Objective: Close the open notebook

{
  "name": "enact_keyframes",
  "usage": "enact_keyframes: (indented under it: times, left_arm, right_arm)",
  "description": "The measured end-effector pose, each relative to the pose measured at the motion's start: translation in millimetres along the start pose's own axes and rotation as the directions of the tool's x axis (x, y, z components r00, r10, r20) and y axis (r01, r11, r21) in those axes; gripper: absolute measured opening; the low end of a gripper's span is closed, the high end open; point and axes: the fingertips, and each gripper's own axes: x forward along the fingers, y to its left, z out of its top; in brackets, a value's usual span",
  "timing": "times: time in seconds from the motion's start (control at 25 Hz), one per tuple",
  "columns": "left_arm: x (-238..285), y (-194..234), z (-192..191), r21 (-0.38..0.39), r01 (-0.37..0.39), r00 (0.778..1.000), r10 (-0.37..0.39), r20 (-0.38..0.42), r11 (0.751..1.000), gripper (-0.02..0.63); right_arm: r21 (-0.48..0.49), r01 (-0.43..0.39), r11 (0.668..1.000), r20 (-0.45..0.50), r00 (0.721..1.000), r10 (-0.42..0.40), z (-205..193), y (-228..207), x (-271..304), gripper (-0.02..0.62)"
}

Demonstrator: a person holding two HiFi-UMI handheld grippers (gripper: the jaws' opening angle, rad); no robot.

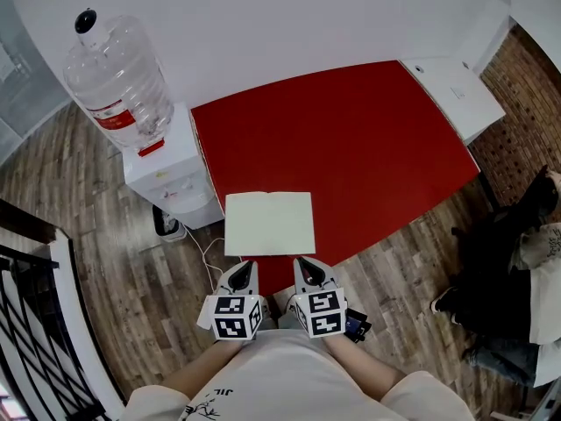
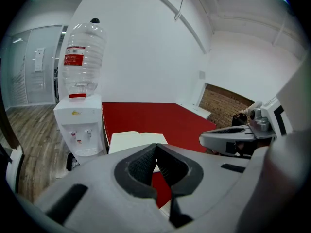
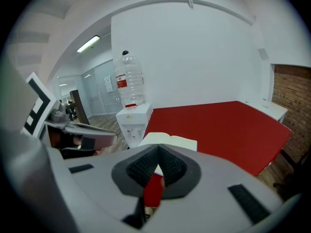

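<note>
Notebook (image 1: 269,224), open flat with two blank cream pages facing up, lies at the near left corner of a red rectangular counter (image 1: 351,139), its left page close to the counter's left edge. Off that left edge, on the wood-plank floor (image 1: 114,261), a white water dispenser (image 1: 171,174) stands against the counter and carries a large clear plastic bottle (image 1: 118,77) with a red label. A white cable (image 1: 207,254) trails on the floor between the dispenser and the counter's near left corner.

At the near edge, the person's left gripper (image 1: 244,268) points at the left page, its dark ribbed fingers (image 2: 141,166) pressed together with nothing between them. Just beside it, the right gripper (image 1: 305,266) points at the right page, its fingers (image 3: 146,168) likewise closed and empty. Both tips sit just short of the notebook's near edge; no view shows them touching it.

Beyond the counter's far right corner stands a white cabinet (image 1: 456,90), with a brick wall (image 1: 526,130) to its right. A second person (image 1: 508,261) in dark clothing sits off the counter's right edge.
</note>
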Motion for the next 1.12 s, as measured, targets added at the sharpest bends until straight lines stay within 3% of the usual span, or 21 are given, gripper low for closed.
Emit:
enact_keyframes:
  times: [1.12]
  left_arm:
    - [66.4, 73.5, -45.6, 0.010, -0.060, 0.995, 0.060, -0.082, 0.998, 0.006]
  right_arm:
    - [0.004, -0.009, 1.000, -0.084, 0.996, 0.009, -37.5, 11.0, 93.9, 0.006]
